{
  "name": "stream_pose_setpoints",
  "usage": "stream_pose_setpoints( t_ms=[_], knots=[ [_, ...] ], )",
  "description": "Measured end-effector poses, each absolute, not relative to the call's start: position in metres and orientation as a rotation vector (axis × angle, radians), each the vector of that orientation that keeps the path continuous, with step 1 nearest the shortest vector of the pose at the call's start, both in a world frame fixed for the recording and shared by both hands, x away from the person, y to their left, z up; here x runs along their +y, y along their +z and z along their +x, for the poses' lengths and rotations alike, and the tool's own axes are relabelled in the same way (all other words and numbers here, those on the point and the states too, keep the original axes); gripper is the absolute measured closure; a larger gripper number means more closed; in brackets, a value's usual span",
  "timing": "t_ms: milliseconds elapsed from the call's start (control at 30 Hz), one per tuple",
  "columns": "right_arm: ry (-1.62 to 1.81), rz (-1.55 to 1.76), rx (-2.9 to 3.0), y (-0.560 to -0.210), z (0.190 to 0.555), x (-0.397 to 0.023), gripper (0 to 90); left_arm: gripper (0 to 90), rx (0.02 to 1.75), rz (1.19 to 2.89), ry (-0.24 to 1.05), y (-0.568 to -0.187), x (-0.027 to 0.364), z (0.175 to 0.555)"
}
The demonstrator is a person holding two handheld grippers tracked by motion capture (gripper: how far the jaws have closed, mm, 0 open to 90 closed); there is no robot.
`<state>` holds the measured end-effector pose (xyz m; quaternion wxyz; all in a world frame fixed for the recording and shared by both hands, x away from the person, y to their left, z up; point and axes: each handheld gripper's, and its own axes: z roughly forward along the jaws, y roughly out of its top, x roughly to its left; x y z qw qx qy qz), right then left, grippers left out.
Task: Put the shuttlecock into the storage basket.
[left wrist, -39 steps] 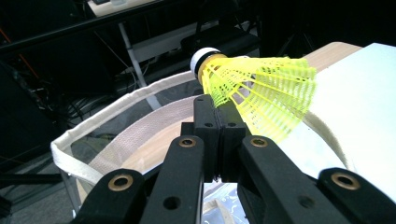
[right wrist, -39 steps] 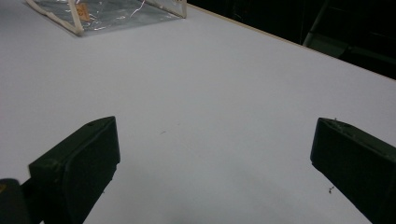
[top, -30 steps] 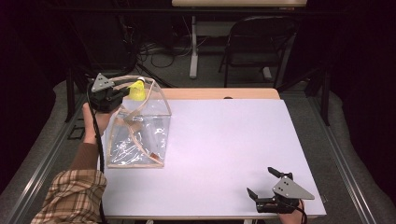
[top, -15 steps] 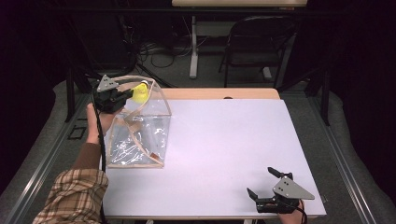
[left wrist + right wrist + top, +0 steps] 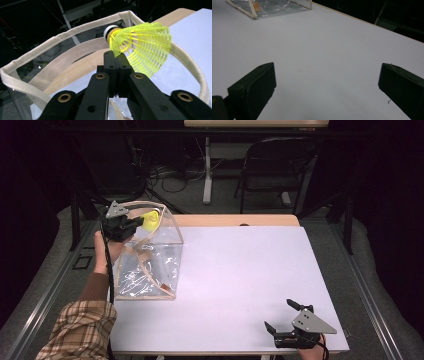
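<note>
A yellow plastic shuttlecock [image 5: 140, 48], likely very light with a springy mesh skirt that could crumple under a hard squeeze, is held above the open mouth of a clear plastic tote bag [image 5: 150, 265]; the left gripper [image 5: 116, 62] has its fingers pressed together on the skirt's edge near the cork, a sensible hold. The bag has cream webbing trim and handles, stands on the white bench [image 5: 240, 280], and holds nothing clearly identifiable. The right gripper [image 5: 289, 319] rests at the bench's near right corner, fingers spread and empty.
</note>
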<state>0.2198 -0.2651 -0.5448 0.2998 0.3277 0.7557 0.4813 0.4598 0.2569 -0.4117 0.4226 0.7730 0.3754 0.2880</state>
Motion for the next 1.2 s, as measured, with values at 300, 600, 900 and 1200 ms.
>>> stream_pose_setpoints(
  t_ms=[300, 600, 900, 1200],
  knots=[
    [1.277, 0.871, 2.006, -0.545, 0.220, -0.265, 1.0, 89.3, 0.952, 1.954, 0.697, -0.415, 0.256, 0.464],
    [1.277, 0.870, 2.007, -0.545, 0.220, -0.265, 1.0, 89.4, 0.966, 1.981, 0.678, -0.419, 0.254, 0.468],
    [1.276, 0.871, 2.008, -0.545, 0.220, -0.265, 1.0, 89.4, 0.977, 2.001, 0.668, -0.423, 0.252, 0.471],
    [1.275, 0.871, 2.008, -0.544, 0.220, -0.265, 1.0, 89.3, 0.988, 2.022, 0.651, -0.427, 0.251, 0.475]
  ],
)
